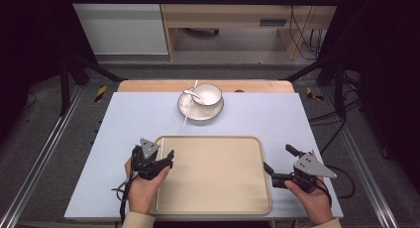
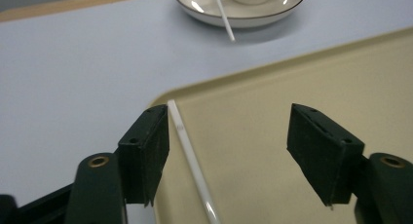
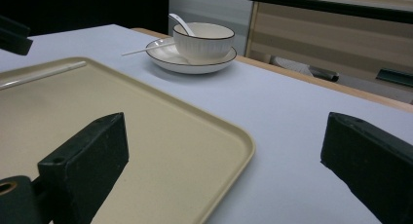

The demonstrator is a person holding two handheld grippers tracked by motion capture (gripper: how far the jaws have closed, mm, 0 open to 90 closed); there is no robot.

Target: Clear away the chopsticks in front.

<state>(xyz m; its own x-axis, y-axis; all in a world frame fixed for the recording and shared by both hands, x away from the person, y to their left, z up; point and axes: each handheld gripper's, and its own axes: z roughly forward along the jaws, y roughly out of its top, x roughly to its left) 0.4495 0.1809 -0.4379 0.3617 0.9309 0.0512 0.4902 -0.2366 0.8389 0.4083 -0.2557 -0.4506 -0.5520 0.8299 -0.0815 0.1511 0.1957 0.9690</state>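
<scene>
We see a white chopstick lying along the tray's left edge, btw our left gripper's spread jaws, untouched. Right gripper wide open at the tray's right; bowl on plate beyond.

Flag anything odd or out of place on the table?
One chopstick lies along the tray's left edge, between the open jaws of the left gripper; the other rests across the plate with the bowl and spoon. So the pair is split. Nothing looks spilled or broken.
</scene>
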